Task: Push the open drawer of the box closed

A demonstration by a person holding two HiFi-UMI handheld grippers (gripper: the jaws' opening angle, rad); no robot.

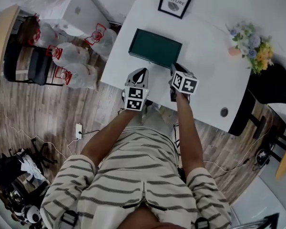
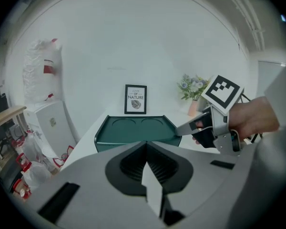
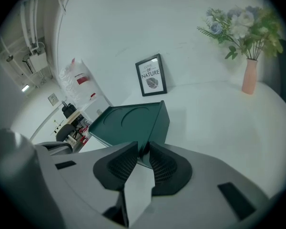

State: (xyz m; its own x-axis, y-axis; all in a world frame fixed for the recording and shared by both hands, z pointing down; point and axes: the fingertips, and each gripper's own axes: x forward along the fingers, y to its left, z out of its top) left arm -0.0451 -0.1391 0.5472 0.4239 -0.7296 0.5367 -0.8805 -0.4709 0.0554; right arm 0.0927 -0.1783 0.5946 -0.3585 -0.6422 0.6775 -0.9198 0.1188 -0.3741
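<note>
Box [image 2: 133, 129] sits mid-frame, straight beyond my left gripper [image 2: 146, 143], jaws pressed together; its long axis runs crosswise. Right gripper [image 3: 142, 149] jaws pinch its near corner. Left likely pushes.

I see the box [image 1: 155, 46], dark green, low and rectangular, flat on the white worktop [image 1: 205, 75] at my 12 o'clock, two round recesses on top, its front flush.

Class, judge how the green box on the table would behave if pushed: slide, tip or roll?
The green box looks low and wide, so tipping or rolling seems unlikely. Its straight edges suggest it is stiff. On the smooth white table it may slide.
</note>
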